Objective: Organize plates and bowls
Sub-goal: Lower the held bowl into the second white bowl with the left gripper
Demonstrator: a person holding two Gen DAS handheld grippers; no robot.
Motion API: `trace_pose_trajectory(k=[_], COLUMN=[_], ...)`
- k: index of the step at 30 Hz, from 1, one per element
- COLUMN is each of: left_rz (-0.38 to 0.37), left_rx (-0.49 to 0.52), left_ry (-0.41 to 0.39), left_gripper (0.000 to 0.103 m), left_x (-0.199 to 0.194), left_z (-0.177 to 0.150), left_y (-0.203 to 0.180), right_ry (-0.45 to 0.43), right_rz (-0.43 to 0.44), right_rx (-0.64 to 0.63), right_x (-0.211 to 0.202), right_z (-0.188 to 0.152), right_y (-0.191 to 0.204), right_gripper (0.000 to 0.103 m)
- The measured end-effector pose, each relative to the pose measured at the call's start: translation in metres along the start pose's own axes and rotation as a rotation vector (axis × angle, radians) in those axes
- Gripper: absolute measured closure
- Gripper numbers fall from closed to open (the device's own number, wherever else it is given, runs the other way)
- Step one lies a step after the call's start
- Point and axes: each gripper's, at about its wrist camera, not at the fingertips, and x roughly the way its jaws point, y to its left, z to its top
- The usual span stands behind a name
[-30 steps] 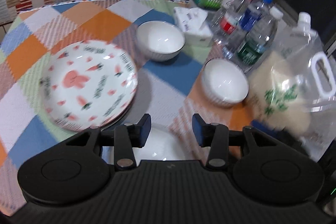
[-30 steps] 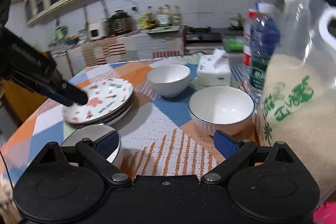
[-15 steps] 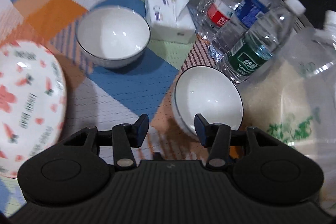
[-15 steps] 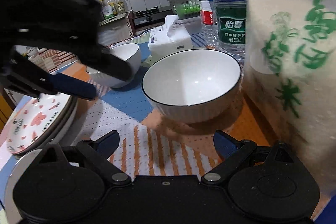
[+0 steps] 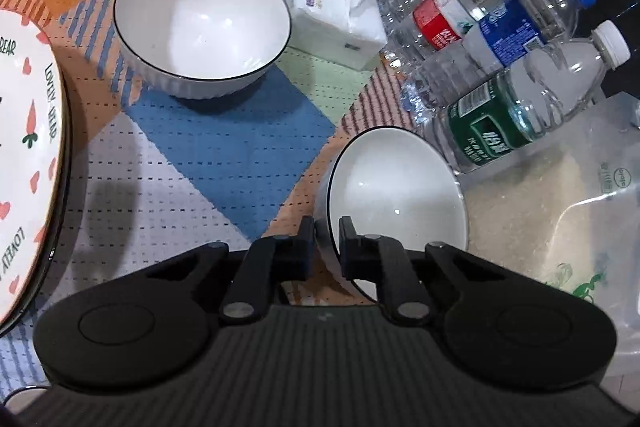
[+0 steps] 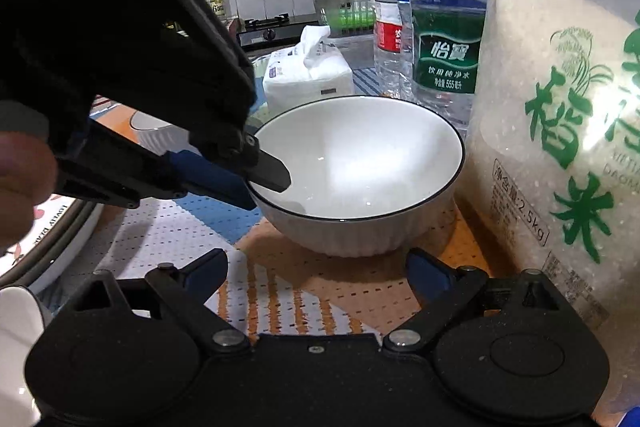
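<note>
A white bowl with a dark rim (image 5: pixel 396 195) stands on the checked tablecloth beside the rice bag. My left gripper (image 5: pixel 326 239) has its jaws closing on the bowl's near-left rim, one pad inside and one outside, both pressing on it. The right wrist view shows the same grip on the bowl (image 6: pixel 352 171) from the left gripper (image 6: pixel 266 179). My right gripper (image 6: pixel 318 263) is open just in front of that bowl, nothing between its fingers. A second white bowl (image 5: pixel 200 19) sits farther back. Stacked carrot-print plates (image 5: pixel 28 147) lie at the left.
A big bag of rice (image 6: pixel 560 107) stands close on the bowl's right. Several water bottles (image 5: pixel 520 107) and a tissue pack (image 5: pixel 332 11) crowd the back right. Another white dish (image 6: pixel 16 339) shows at the right wrist view's lower left corner.
My left gripper swung right from the plates, dropped to the near bowl and closed on its rim. My right gripper came nearer to the same bowl, still open.
</note>
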Motion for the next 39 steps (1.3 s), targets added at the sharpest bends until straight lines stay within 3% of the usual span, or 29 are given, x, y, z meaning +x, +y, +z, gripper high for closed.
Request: trace_pose_trajectory(k=[11, 18, 25, 30, 39], left_rz=[0.030, 0.041, -0.009, 0.035, 0.103], left_rx=[0.011, 0.089, 0.053, 0.074, 0.069], left_ry=[0.034, 0.042, 0.015, -0.014, -0.045], left_gripper=[0.095, 0.094, 0.093, 0.093, 0.093], left_x=[-0.014, -0.043, -0.095, -0.132, -0.186], left_z=[-0.004, -0.007, -0.015, -0.027, -0.050], left_y=[0.009, 0.001, 0.010, 0.008, 0.022], right_ry=[0.000, -0.039, -0.095, -0.156, -0.163], right_rz=[-0.015, -0.019, 0.070, 0.120, 0.258], right_rx=[-0.061, -0.170, -0.257, -0.365, -0.441], right_x=[0.008, -0.008, -0.050, -0.075, -0.112], right_z=[0.003, 0.006, 0.015, 0.019, 0.019], right_y=[0.004, 0.014, 0.018, 0.030, 0.058], right_gripper=[0.006, 0.006, 0.006, 0.005, 0.004])
